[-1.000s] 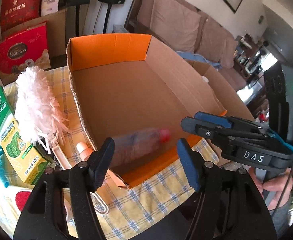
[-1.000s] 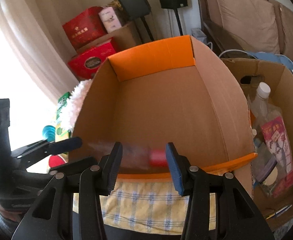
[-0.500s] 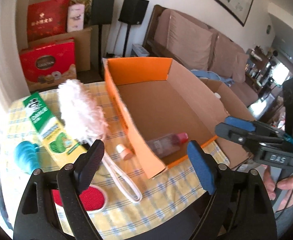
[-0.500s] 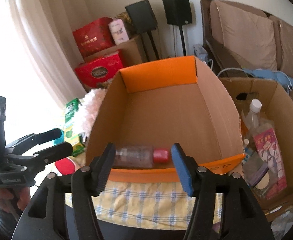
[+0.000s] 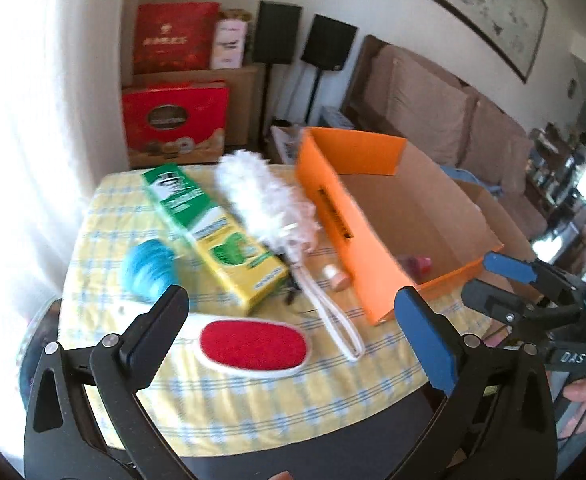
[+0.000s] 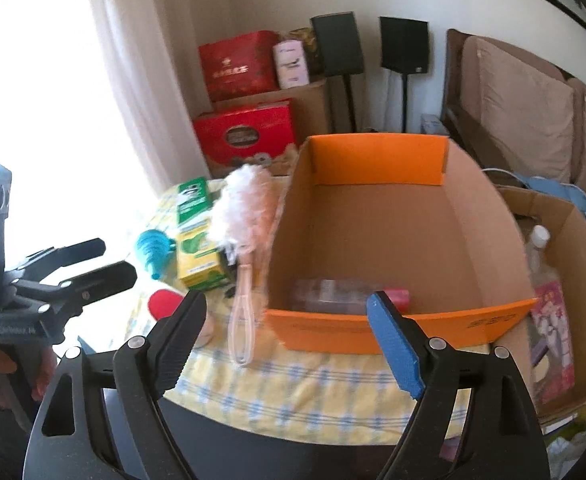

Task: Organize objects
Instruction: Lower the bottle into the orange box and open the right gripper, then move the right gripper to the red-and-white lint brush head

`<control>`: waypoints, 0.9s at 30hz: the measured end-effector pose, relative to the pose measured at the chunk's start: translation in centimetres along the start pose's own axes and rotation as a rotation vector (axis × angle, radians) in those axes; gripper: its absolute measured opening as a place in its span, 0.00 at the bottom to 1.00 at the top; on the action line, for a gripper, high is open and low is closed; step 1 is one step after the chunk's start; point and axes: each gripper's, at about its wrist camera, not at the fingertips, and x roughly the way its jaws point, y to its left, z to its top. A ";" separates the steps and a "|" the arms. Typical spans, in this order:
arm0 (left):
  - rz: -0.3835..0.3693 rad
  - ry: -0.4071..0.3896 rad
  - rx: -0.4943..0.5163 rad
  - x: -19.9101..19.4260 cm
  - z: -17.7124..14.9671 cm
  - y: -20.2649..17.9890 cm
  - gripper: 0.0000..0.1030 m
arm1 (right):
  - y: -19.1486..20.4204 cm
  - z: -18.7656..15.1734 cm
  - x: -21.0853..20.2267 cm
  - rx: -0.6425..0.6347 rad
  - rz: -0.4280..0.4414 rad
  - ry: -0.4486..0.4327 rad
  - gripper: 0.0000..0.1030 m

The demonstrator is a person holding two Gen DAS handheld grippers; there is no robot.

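An open cardboard box (image 5: 397, 204) (image 6: 397, 236) with orange flaps stands on the yellow checked tablecloth (image 5: 253, 392). A clear bottle with a red cap (image 6: 345, 294) lies inside it near the front wall. Left of the box lie a white duster (image 5: 265, 204), a green-and-yellow toothpaste carton (image 5: 217, 236), a teal ribbed object (image 5: 149, 268), a red lint brush (image 5: 253, 344) and a small peach-capped tube (image 5: 335, 276). My left gripper (image 5: 293, 320) is open and empty above the lint brush. My right gripper (image 6: 289, 328) is open and empty in front of the box.
A second cardboard box (image 6: 565, 280) with bottles and packets stands on the floor to the right. Red gift boxes (image 5: 173, 120) and black speakers (image 5: 325, 44) stand behind the table. A brown sofa (image 5: 433, 108) is at the back right.
Both grippers have pulled back and up from the box. The left view has swung left over the items on the cloth. The bottle stays lying in the box.
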 end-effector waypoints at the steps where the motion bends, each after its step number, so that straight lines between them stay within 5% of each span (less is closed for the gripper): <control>1: 0.015 -0.001 -0.003 -0.2 -0.3 0.4 1.00 | 0.3 -0.1 0.3 0.001 0.012 0.004 0.86; 9: 0.054 0.013 -0.052 -1.1 -1.9 3.9 1.00 | 3.4 -0.5 1.8 -0.007 0.059 0.009 0.96; 20: 0.123 0.055 -0.158 -0.5 -4.5 9.9 1.00 | 7.5 -1.9 4.7 -0.076 0.082 0.037 0.96; 27: 0.088 0.074 -0.247 1.2 -5.7 12.9 1.00 | 9.0 -2.7 7.3 -0.112 0.106 0.063 0.96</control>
